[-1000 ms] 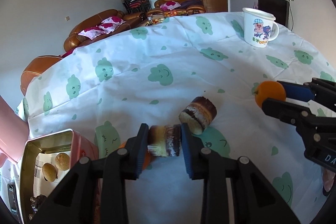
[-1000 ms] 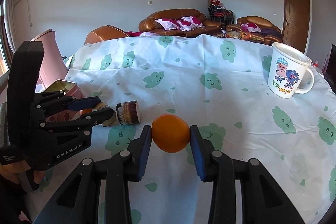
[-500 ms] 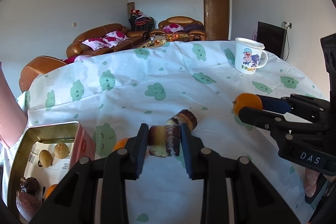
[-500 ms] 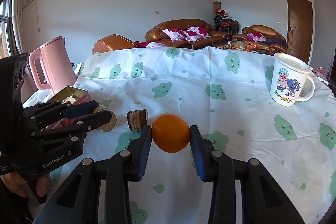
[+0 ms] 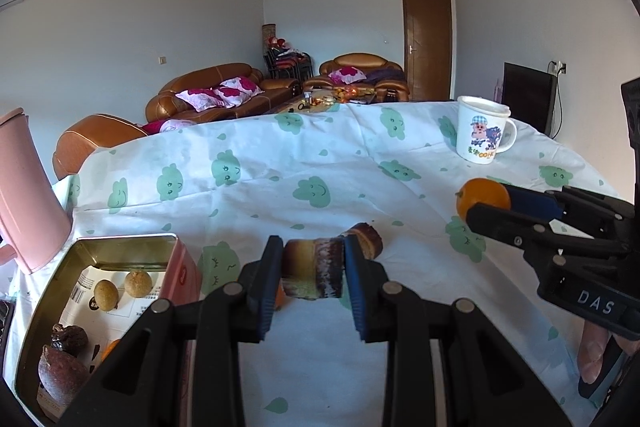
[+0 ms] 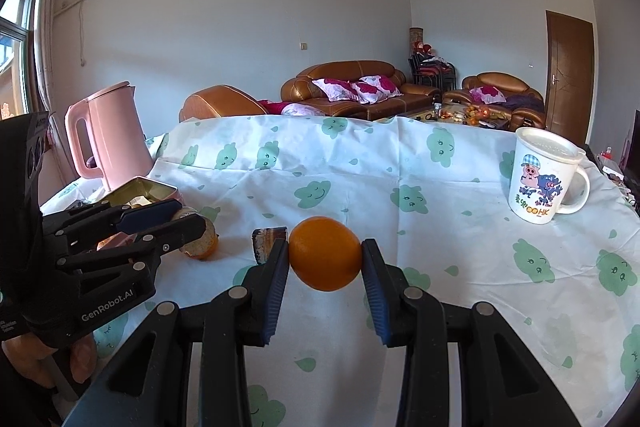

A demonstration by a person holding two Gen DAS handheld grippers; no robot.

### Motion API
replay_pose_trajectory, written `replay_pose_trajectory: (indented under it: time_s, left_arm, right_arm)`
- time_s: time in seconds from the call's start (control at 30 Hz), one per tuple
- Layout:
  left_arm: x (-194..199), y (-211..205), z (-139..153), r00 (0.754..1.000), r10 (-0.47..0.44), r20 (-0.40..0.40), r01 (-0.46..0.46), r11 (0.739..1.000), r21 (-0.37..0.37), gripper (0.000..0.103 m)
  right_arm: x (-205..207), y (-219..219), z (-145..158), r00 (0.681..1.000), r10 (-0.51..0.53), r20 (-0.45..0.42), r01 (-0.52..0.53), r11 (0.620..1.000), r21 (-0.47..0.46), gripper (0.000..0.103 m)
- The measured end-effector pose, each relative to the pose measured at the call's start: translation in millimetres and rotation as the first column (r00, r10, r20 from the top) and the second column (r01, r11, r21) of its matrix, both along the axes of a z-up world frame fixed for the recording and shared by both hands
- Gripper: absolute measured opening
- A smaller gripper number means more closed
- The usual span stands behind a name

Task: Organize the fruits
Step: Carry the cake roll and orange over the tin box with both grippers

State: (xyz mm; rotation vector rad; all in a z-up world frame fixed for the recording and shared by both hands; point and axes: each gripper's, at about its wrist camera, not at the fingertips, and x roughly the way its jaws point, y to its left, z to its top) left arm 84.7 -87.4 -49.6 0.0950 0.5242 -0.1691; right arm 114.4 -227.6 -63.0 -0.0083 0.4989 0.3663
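Nearest in the left wrist view, the left claw [image 5: 313, 273] is clamped on a short brown cylinder [image 5: 313, 273], seemingly a cut piece of sugarcane, held clear above the table [image 5: 320, 163]. Its long axis runs crosswise between the pads, roughly level, with the cut ends pressed against them. Nearest in the right wrist view, the right claw [image 6: 325, 259] grips an orange [image 6: 325, 253] by its sides, also lifted off the cloth.

Just left of the left claw sits the open tin [image 5: 120, 241], already holding several brown and yellowish fruits. A second brown piece [image 5: 366, 234] lies on the cloth just beyond the held one, and another orange fruit [image 6: 202, 247] rests beside the tin.

Judging the risks: the cylinder is gripped on its flat ends, so it could pivot or slip out if tilted over the tin. The two claws are near each other and could collide heading for the same opening. Farther back stand a pink kettle [image 6: 110, 139] and a cartoon mug [image 6: 540, 179], well apart.
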Motion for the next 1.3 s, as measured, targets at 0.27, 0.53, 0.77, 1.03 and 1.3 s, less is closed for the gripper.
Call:
replay_pose_trajectory:
  time_s: [0.27,0.53,0.77,1.03,1.3]
  left_arm:
    - [-7,4,4,0.999,0.014,0.042,-0.014,1.0,-0.012,0.032]
    - [-15,5,8,0.996,0.03,0.083,-0.029,1.0,-0.011,0.032]
    - [-19,8,10,0.994,0.042,0.104,-0.04,0.999,-0.024,0.032]
    - [-24,7,10,0.993,0.039,0.108,-0.037,0.999,-0.023,0.032]
    - [-27,14,10,0.995,0.041,0.092,-0.036,0.998,-0.054,0.032]
  right_arm:
    - [-10,0,5,0.998,0.002,0.059,-0.002,1.0,-0.001,0.039]
    - [-18,-1,8,0.995,0.001,0.101,-0.001,1.0,0.001,0.039]
    - [-23,0,10,0.992,0.003,0.129,-0.004,1.0,0.003,0.039]
    - [-25,2,9,0.993,0.008,0.121,-0.008,1.0,-0.004,0.039]
    - [-29,12,8,0.994,0.016,0.104,-0.012,0.999,-0.039,0.039]
